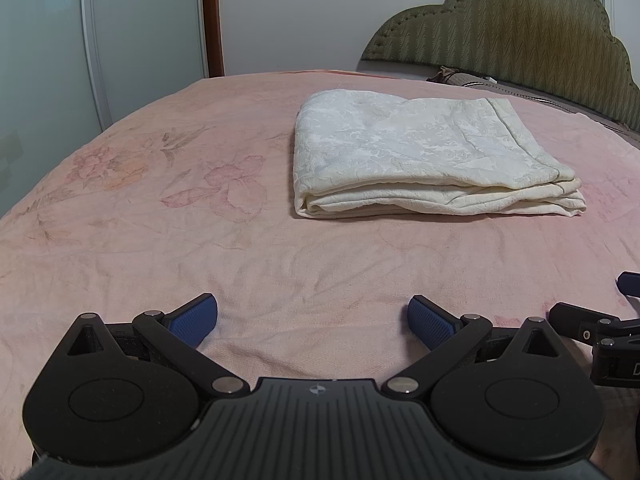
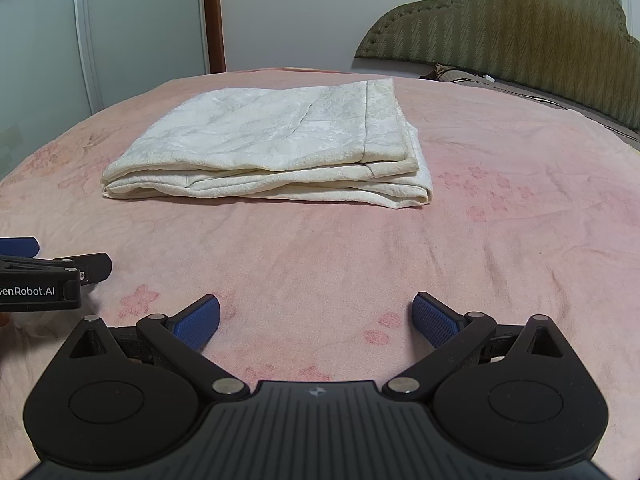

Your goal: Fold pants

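Cream-white patterned pants (image 1: 424, 156) lie folded into a flat rectangular stack on the pink bedspread (image 1: 200, 248); the right wrist view shows the same stack of pants (image 2: 272, 144) ahead and slightly left. My left gripper (image 1: 312, 320) hovers low over the bedspread, well short of the stack, open and holding nothing. My right gripper (image 2: 316, 320) is likewise open with nothing between its blue pads (image 2: 434, 324), also short of the stack. Each gripper shows at the edge of the other's view: the right gripper (image 1: 600, 332) and the left gripper (image 2: 48, 276).
A padded olive headboard (image 1: 520, 36) stands at the back right, with a dark pillow (image 1: 460, 76) at its foot. A white wardrobe door (image 1: 52, 60) and a brown door frame (image 1: 212, 16) rise beyond the bed's far left edge. Bare bedspread (image 2: 500, 220) surrounds the stack.
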Motion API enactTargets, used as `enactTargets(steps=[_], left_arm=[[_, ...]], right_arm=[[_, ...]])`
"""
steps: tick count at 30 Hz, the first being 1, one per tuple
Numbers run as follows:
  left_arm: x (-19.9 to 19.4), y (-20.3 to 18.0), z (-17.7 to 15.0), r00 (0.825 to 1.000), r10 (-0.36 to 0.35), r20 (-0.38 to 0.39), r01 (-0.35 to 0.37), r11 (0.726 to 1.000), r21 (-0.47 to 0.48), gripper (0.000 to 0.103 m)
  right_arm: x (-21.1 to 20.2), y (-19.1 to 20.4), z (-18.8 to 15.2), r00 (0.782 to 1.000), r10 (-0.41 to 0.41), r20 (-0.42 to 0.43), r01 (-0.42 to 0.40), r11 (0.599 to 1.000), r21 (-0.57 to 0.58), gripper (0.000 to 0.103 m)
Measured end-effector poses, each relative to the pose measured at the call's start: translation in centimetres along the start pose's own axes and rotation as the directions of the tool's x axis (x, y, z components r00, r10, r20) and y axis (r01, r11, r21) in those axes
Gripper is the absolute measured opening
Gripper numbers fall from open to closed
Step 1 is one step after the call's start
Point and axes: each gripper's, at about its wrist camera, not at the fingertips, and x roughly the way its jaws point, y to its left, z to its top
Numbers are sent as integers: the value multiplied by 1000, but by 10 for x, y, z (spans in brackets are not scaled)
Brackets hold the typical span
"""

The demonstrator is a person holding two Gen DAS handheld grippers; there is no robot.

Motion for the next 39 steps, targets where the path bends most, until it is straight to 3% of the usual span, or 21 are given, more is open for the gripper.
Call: enactTargets(steps=[39], left_arm=[[6, 1, 4, 1000, 5, -4, -6, 1000, -11, 103]], right_arm=[[7, 5, 5, 1000, -30, -1, 30, 999, 18, 103]])
